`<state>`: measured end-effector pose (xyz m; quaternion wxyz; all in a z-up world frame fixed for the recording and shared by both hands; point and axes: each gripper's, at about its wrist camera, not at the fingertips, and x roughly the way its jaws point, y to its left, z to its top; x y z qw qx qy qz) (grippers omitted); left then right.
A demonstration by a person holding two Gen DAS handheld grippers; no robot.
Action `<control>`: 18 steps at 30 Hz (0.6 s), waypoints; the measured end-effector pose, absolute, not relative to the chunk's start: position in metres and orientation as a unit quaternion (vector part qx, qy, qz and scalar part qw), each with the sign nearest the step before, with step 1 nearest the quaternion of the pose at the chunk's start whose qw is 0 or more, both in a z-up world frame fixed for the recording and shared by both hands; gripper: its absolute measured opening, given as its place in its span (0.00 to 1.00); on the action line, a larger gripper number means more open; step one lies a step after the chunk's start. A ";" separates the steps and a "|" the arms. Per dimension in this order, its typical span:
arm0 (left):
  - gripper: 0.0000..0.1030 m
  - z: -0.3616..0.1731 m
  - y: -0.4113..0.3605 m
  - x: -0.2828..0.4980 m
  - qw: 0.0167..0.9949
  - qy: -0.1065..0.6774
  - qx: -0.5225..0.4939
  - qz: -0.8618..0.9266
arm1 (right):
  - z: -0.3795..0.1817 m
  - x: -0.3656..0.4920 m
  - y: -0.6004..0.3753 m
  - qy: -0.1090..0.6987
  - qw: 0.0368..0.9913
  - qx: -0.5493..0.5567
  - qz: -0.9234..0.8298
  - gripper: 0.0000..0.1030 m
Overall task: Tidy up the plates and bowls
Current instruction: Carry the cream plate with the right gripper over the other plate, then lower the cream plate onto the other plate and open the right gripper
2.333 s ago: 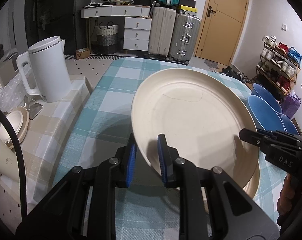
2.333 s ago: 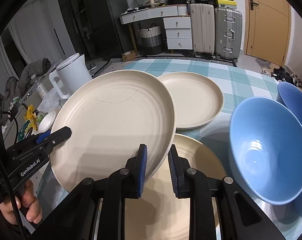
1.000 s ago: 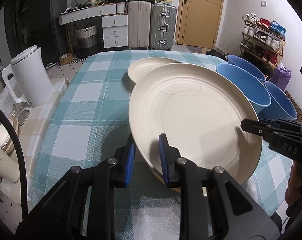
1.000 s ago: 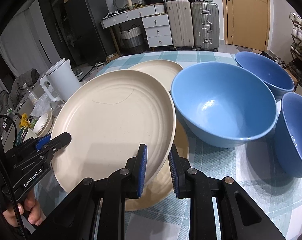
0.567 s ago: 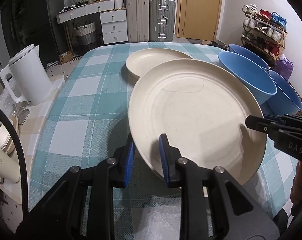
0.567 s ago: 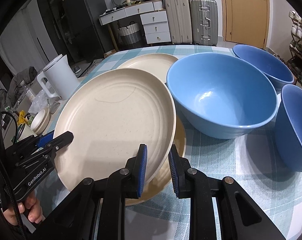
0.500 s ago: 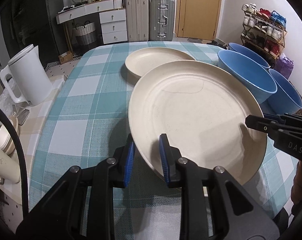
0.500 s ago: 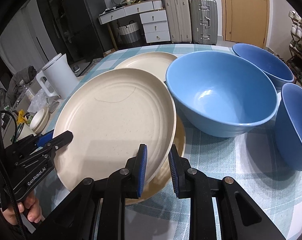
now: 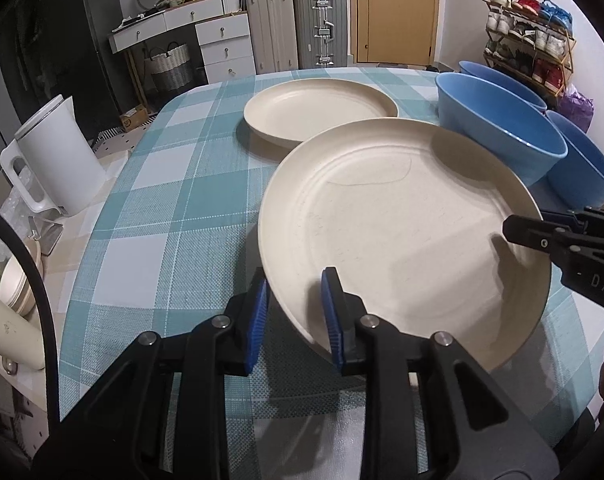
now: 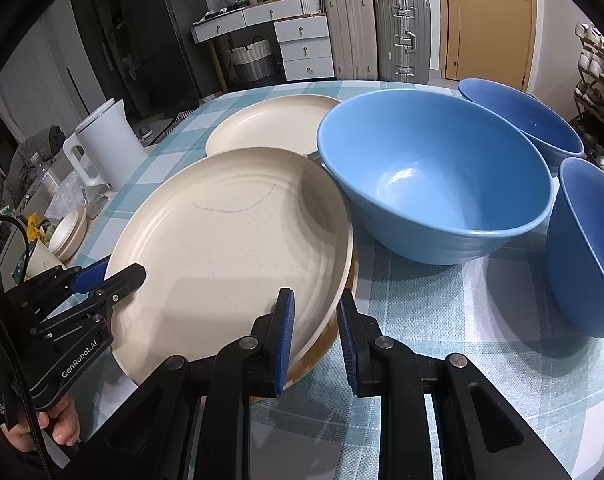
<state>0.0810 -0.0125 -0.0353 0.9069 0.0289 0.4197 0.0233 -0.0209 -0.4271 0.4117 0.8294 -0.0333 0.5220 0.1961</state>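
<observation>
large cream round plate (image 9: 401, 220) has come down almost flat onto the cream plate under it (image 10: 325, 340), near the big blue bowl (image 10: 433, 176). left gripper (image 9: 294, 312) and right gripper (image 10: 313, 336) both still pinch its rim. release next, probably.
</observation>
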 end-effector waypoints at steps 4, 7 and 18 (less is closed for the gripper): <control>0.24 -0.040 -0.016 0.084 0.906 0.421 0.045 0.030 | 0.407 -0.022 -0.421 0.522 0.831 -0.045 0.190 0.22; 0.24 -0.043 -0.021 0.083 0.905 0.420 0.058 0.036 | 0.404 -0.023 -0.416 0.521 0.831 -0.053 0.187 0.22; 0.24 -0.052 -0.030 0.085 0.900 0.420 0.100 0.053 | 0.399 -0.030 -0.406 0.510 0.839 -0.078 0.175 0.23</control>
